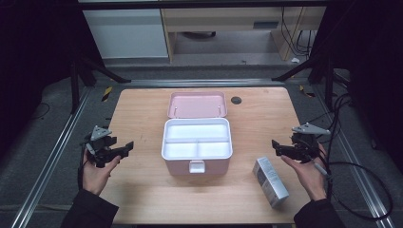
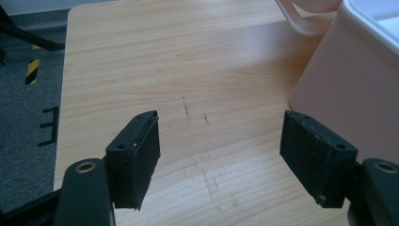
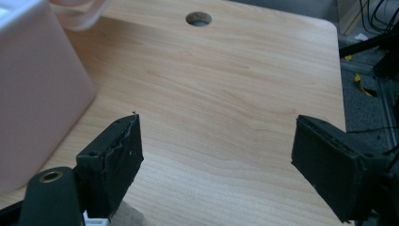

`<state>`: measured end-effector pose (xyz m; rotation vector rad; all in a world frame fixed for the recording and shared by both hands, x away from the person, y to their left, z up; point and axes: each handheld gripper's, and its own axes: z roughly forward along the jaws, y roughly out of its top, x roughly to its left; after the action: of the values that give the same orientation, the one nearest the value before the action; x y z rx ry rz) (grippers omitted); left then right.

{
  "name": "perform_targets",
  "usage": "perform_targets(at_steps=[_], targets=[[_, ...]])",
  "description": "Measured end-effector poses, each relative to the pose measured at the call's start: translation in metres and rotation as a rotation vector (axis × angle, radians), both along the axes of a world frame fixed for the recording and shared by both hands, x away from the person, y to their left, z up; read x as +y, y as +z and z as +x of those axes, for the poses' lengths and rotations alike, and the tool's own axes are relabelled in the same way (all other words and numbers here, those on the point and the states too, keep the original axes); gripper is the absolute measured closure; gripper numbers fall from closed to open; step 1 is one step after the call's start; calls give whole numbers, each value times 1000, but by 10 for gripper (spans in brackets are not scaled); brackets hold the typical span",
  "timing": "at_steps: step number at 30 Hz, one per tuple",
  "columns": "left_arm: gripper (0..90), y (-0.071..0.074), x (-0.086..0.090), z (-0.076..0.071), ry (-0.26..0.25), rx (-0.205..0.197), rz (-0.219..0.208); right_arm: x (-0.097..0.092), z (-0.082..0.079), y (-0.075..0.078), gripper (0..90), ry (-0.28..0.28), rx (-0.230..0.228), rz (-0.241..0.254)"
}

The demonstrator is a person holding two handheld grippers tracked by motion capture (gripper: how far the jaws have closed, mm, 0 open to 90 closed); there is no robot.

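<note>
High view. A pink storage box (image 1: pixel 197 145) stands open at the middle of the wooden table (image 1: pixel 142 190), its lid (image 1: pixel 197 104) tipped back behind it. The white insert shows one long compartment to the rear and two smaller ones in front; all look empty. A latch tab hangs on the front wall. A small white carton (image 1: pixel 270 182) with dark print lies flat to the right of the box and nearer the person, well apart from it, set at an angle. The left gripper (image 1: pixel 124 148) is held to the left of the box, the right gripper (image 1: pixel 278 147) to the right of it, just beyond the carton. Both stand with jaws spread and hold nothing.

Left gripper view. The jaws are wide apart over bare wood; the box's pink side wall (image 2: pixel 348 94) is ahead and to the right, clear of the pads.

Right gripper view. The jaws are likewise spread with nothing between them. The box wall (image 3: pixel 37 94) is at the left; a corner of the carton (image 3: pixel 124 217) shows low beneath the left jaw.

Risks, as judged. The carton looks light and smooth-sided, so a shallow pinch could let it pivot or slide across the table. Its length may exceed the smaller compartments; lowered crooked, it could catch on the divider or rim and nudge the box.
</note>
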<state>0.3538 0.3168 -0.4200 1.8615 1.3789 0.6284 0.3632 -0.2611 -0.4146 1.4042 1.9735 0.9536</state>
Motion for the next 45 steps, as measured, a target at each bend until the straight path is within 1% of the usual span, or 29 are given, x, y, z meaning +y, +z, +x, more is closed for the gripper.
perform_targets(at_steps=[1, 2, 3, 4, 5, 6, 7, 8, 9, 10, 11, 12, 14, 16, 17, 20, 24, 25, 26, 28, 29, 30, 31, 32, 35, 38, 39, 42, 45], targets=[[286, -1, -1, 0, -1, 4, 4, 0, -2, 4, 180, 1, -12, 6], [284, -1, -1, 0, -1, 4, 4, 0, -2, 4, 180, 1, -12, 6], [284, -2, -2, 0, -3, 9, 6, 0, -4, 7, 183, 7, -18, 17], [278, -5, -4, -1, -10, 19, 17, 1, -6, 13, 183, 12, -11, 30], [275, -5, -4, -1, -10, 19, 17, 2, -7, 15, 184, 16, -6, 30], [277, -6, -5, -1, -12, 26, 21, 3, -8, 17, 192, 16, -17, 30], [277, -8, -6, -3, -10, 28, 22, 3, -8, 17, 192, 16, -17, 30], [275, -8, -6, -5, -10, 32, 22, 7, -11, 19, 180, 40, 3, 39], [274, -8, -6, -6, -15, 32, 21, 10, -12, 19, 179, 47, 11, 40], [272, -8, -7, -6, -16, 30, 23, 13, -14, 19, 176, 62, 17, 29], [269, -8, -7, -6, -16, 30, 23, 13, -14, 19, 176, 62, 17, 29], [269, -7, -8, -6, -24, 23, 29, 20, -19, 17, 182, 85, 39, 3], [266, -7, -10, -5, -32, 24, 33, 27, -23, 16, 186, 98, 61, -23], [266, -8, -12, -5, -36, 27, 32, 32, -26, 17, 191, 107, 67, -15], [266, -8, -12, -5, -36, 27, 32, 35, -27, 18, 186, 114, 85, -9], [267, -8, -13, -3, -43, 29, 37, 42, -33, 18, 198, 124, 103, -17], [268, -7, -12, -4, -38, 25, 34, 45, -40, 12, 224, 132, 138, -32], [269, -7, -12, -4, -38, 25, 34, 45, -40, 12, 224, 132, 138, -32], [269, -7, -11, -4, -35, 27, 34, 47, -41, 8, 237, 136, 167, -37], [270, -7, -12, -3, -34, 26, 35, 50, -42, 5, 257, 143, 185, -46], [270, -7, -12, -3, -34, 26, 35, 50, -42, 5, 257, 143, 185, -46], [270, -7, -13, -3, -39, 26, 37, 52, -42, 2, 268, 151, 201, -60], [270, -7, -13, -3, -39, 26, 37, 52, -42, 2, 268, 151, 201, -60], [270, -7, -14, -3, -41, 28, 37, 52, -44, -2, 273, 142, 214, -58], [271, -8, -15, -1, -43, 33, 38, 51, -48, -10, 287, 146, 242, -58], [272, -9, -16, -1, -49, 37, 39, 53, -51, -19, 295, 148, 283, -75], [271, -9, -16, -1, -49, 37, 39, 54, -51, -22, 298, 147, 288, -82], [270, -11, -18, 0, -56, 46, 43, 53, -53, -24, 328, 137, 316, -79], [270, -12, -18, 1, -59, 54, 48, 51, -54, -25, 348, 129, 328, -79]])
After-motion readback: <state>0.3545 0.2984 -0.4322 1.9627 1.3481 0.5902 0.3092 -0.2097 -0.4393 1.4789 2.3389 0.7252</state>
